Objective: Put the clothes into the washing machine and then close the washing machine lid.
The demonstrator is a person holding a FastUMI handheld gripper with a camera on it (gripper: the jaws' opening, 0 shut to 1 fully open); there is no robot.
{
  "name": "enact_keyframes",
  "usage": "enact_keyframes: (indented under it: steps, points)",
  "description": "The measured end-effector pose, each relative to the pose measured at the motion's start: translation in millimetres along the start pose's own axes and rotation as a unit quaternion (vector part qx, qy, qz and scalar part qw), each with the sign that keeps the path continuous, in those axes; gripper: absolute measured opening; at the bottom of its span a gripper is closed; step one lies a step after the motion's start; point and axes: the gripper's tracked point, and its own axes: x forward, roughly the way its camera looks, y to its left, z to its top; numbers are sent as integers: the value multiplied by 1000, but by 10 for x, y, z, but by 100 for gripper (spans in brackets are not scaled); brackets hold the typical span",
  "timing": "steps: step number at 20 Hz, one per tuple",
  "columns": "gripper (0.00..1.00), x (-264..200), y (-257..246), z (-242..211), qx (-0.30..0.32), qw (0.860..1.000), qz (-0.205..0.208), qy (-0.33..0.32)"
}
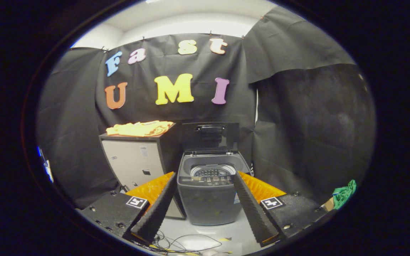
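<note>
Gripper view. Landmark: the washing machine (209, 188), a small dark top-loader standing on a pale floor (226, 231) against the black cloth wall.

Washing machine lid (210, 137): raised, standing upright at the back of the machine, handle showing near its top edge. The tub opening (212, 171) below it is exposed; a perforated drum rim shows inside. I cannot tell whether anything lies in the drum.

Clothes (140, 128): a yellow garment, crumpled flat, lying on top of a cabinet (133, 163). The cabinet stands just beside the washing machine, on the side of the gripper's left finger, and its top sits above the level of the machine's rim, about level with the raised lid. The garment is well apart from the gripper.

Gripper (205, 185): jaws released, spread wide, nothing between them but open air. The washing machine's front face shows in the gap between the two fingers (155, 209), and lies beyond their tips; no contact with it.

Other items: loose cables (187, 243) on the floor in front of the washing machine, close under the fingers. A green cloth (344, 193) sits well off to the far side of the machine from the cabinet, at floor level, resting against a brownish object too small to identify.
</note>
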Motion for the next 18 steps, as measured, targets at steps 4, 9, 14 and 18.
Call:
enact_keyframes:
  steps: [4,9,14,18]
  points:
    - [100,-64,30,47,-14,1000,3,-11]
    - [100,-78,-7,87,-8,1000,2,-10]
    - [100,-21,2,147,-3,1000,2,-3]
    - [100,119,172,417,-4,1000,5,-8]
